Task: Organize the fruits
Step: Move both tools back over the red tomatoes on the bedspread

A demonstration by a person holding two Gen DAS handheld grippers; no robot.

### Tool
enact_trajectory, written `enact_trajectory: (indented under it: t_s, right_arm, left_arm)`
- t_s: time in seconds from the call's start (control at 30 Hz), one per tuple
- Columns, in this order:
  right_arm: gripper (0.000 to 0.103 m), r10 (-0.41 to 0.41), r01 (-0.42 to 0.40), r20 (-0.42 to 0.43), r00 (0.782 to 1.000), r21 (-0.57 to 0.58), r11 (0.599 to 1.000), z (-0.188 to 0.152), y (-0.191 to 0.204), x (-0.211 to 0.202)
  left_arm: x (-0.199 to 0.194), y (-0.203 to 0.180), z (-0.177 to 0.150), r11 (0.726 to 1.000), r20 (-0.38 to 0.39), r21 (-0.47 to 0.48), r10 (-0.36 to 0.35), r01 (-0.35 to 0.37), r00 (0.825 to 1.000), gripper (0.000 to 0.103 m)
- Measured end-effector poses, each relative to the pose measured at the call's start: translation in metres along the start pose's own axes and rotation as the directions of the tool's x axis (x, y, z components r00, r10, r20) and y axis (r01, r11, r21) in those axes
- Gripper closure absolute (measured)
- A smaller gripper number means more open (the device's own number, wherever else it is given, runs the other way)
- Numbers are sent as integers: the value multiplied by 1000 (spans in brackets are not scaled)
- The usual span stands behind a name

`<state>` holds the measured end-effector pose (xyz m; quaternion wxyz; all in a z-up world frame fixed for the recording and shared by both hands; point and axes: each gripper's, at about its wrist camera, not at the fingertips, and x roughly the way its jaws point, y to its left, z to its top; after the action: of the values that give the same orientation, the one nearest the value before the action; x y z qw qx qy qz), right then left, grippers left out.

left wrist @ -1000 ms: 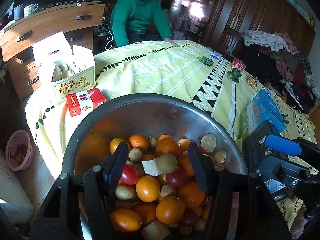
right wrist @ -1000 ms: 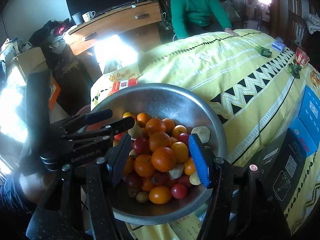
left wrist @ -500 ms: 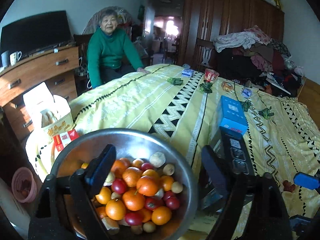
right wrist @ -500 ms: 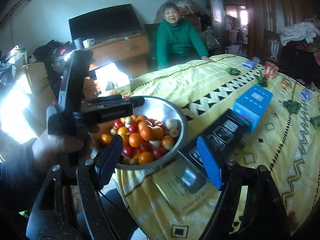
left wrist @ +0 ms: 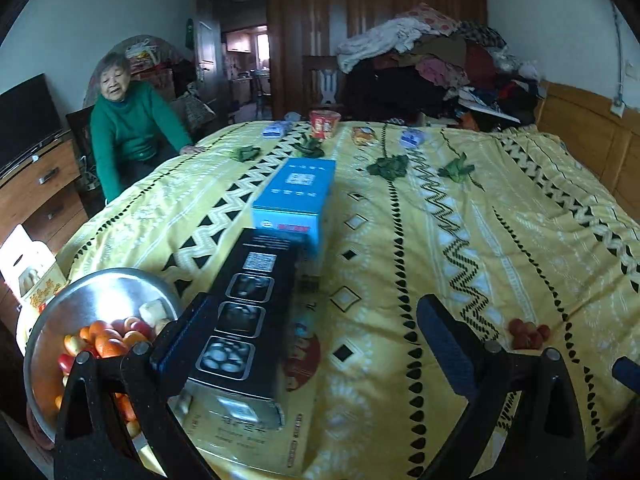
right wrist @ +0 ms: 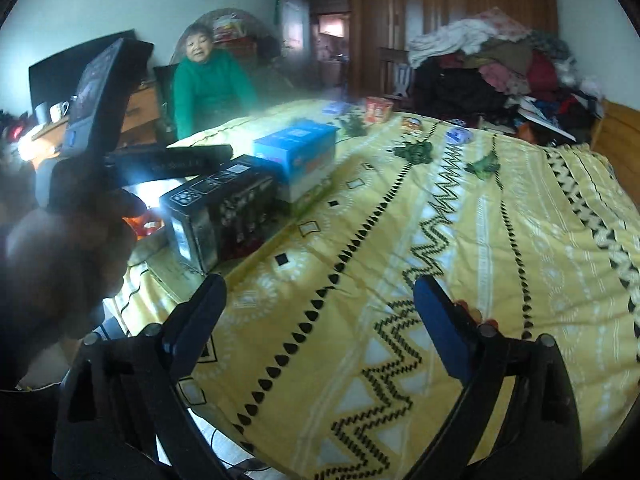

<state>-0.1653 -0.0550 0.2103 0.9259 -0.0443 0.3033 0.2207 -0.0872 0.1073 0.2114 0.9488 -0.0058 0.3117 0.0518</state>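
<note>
Your left hand-held gripper (left wrist: 312, 344) and right hand-held gripper (right wrist: 320, 320) have just been opening, nothing between them. Fruit bowl (left wrist: 80, 292) sits far left; red fruits (left wrist: 527, 334) just right. Centre one before closing.

Yellow bedspread (left wrist: 400, 240) with black zigzags and white bands; blue box (left wrist: 298, 196) beyond a black box (left wrist: 244, 320); silver bowl (left wrist: 92, 292), near left, holding orange and red fruit (left wrist: 108, 340); red fruits (left wrist: 528, 332), near right.
</note>
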Motion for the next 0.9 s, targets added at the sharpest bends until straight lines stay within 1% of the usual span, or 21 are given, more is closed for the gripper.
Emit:
enact_trajectory:
  t_s: [0.1, 0.17, 0.3, 0.5, 0.63, 0.7, 0.8, 0.87, 0.9]
  right_arm:
    - [8, 22, -20, -37, 999, 72, 997, -18, -15, -1]
    - [8, 32, -26, -53, 998, 97, 995, -27, -19, -2]
    - [8, 34, -27, -59, 998, 107, 994, -39, -25, -9]
    - [8, -3, 10, -70, 998, 98, 995, -51, -35, -13]
    - [8, 8, 2, -89, 996, 111, 994, -59, -45, -12]
    - [9, 15, 2, -116, 993, 141, 990, -67, -56, -6]
    - [9, 15, 13, -142, 990, 192, 981, -79, -72, -2]
    - [14, 9, 28, -167, 986, 215, 976, -88, -83, 4]
    - [14, -2, 43, -183, 983, 221, 974, -92, -87, 7]
  left_arm:
    - [3, -26, -1, 999, -17, 34, -17, 17, 1000, 3]
    - [4, -34, -1, 999, -27, 45, -18, 19, 999, 3]
    - [6, -46, -2, 997, -37, 72, -9, 11, 999, 3]
    - [8, -60, -4, 995, -50, 102, 1, 4, 999, 3]
    - [18, -70, -9, 993, -86, 113, -26, 36, 996, 3]
    - [27, -76, -16, 991, -120, 115, -53, 67, 991, 3]
    - [44, -86, -31, 987, -180, 120, -86, 109, 980, 3]
    - [60, -93, -44, 981, -225, 126, -116, 147, 967, 3]
    - [69, -96, -52, 980, -249, 126, -121, 156, 961, 3]
